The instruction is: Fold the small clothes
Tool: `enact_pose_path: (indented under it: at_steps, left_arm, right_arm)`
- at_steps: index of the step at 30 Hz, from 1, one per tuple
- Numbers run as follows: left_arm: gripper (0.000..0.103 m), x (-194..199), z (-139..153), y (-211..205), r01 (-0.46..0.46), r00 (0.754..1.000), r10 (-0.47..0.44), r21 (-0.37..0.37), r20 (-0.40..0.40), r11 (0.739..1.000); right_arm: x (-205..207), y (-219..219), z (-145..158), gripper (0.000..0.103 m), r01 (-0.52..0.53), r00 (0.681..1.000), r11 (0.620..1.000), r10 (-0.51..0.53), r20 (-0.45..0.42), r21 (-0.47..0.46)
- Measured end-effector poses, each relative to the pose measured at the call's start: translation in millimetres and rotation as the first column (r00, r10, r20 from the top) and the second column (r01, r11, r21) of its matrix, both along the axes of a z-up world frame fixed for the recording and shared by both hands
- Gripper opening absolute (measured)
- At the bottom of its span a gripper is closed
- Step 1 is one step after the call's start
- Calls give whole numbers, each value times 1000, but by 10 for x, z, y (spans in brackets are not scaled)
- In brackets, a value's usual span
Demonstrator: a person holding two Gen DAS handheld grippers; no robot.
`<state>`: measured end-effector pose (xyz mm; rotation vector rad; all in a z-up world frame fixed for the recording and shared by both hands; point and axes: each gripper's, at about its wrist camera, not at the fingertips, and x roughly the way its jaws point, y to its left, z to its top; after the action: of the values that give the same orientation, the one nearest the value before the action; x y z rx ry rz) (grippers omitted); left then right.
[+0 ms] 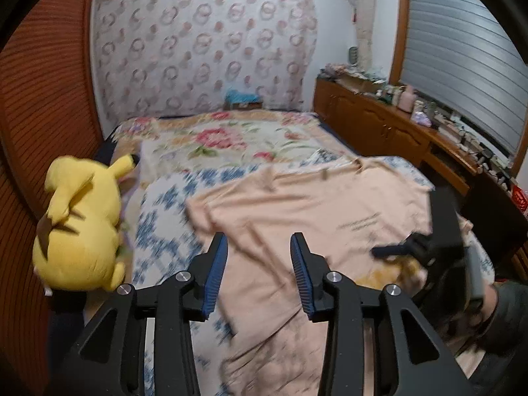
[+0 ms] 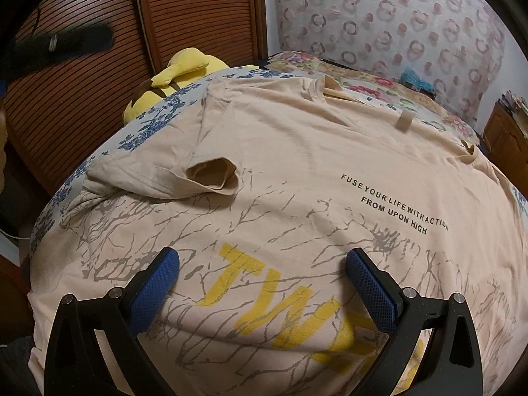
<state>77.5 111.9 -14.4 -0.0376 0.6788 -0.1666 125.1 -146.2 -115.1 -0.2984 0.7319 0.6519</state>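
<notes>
On the bed (image 1: pixel 231 138), left wrist view: the left tool (image 1: pixel 259 260) hangs released, nothing between its jaws, above the peach T-shirt (image 1: pixel 297 204); a yellow plush (image 1: pixel 79 224) lies beside. Right wrist view: the right tool (image 2: pixel 262 275) stands released over the spread T-shirt (image 2: pixel 297 151).

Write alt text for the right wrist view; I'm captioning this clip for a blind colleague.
A beige T-shirt lies spread on a bed, one sleeve folded inward, with black lettering and a yellow print. The right gripper stands open above it, blue fingers apart with nothing between them. A yellow plush toy lies beside a wooden slatted door.
</notes>
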Motion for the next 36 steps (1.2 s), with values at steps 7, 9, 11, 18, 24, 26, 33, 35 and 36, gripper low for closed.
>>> enact_pose_path:
  at_steps: [7, 9, 11, 18, 24, 26, 33, 35, 36]
  left_arm:
    - [67, -75, -517, 343, -64, 993, 64, 0, -100, 998]
    - [69, -81, -644, 419, -88, 988, 87, 2, -127, 996]
    - [70, -92, -722, 460, -102, 985, 101, 3, -143, 995]
    - [71, -62, -884, 457, -106, 976, 109, 29, -187, 994]
    - [73, -35, -969, 408, -94, 972, 109, 79, -210, 992]
    - [74, -44, -973, 385, -90, 973, 109, 97, -202, 991]
    - [79, -41, -979, 390, -90, 975, 107, 94, -193, 991]
    - [79, -45, -979, 388, -90, 975, 106, 94, -193, 992]
    - [79, -47, -977, 389, -90, 975, 106, 92, -194, 992]
  right_arm:
    - [-1, -96, 24, 92, -25, 1000, 999, 25, -13, 44]
    - [-14, -75, 36, 85, -44, 999, 998, 45, -8, 41]
    - [-18, -51, 91, 80, -67, 998, 997, 66, 7, 40]
    - [42, 138, 356, 55, -138, 989, 990, 136, 56, 23]
    - [194, 442, 311, 43, -186, 981, 982, 187, 43, -20]
    - [246, 498, 252, 41, -193, 981, 981, 194, 22, -24]
    - [371, 595, 181, 38, -212, 977, 976, 212, -3, -51]
    - [395, 647, 137, 38, -218, 976, 973, 218, -3, -80]
    - [403, 685, 116, 38, -223, 975, 970, 224, -1, -97]
